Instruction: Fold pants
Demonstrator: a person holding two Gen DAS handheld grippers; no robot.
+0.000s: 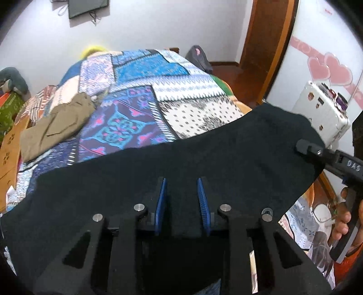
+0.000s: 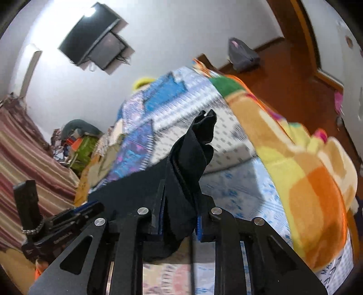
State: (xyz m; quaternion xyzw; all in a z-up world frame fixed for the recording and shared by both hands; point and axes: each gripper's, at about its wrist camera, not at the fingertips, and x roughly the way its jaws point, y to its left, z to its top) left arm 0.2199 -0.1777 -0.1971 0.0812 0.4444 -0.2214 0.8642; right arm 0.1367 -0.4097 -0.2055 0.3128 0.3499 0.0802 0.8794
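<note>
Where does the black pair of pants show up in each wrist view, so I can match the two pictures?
Left wrist: the black fabric pants spread across the lower half, over the blue-patterned patchwork bedspread.
Right wrist: the pants rise bunched at centre, between the right gripper fingers.
Shared landmark: the dark wall-mounted screen, top left in both.

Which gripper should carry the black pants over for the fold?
Probably right: the right gripper is shut on the black pants at their edge, while the left gripper hangs open above the cloth.
</note>
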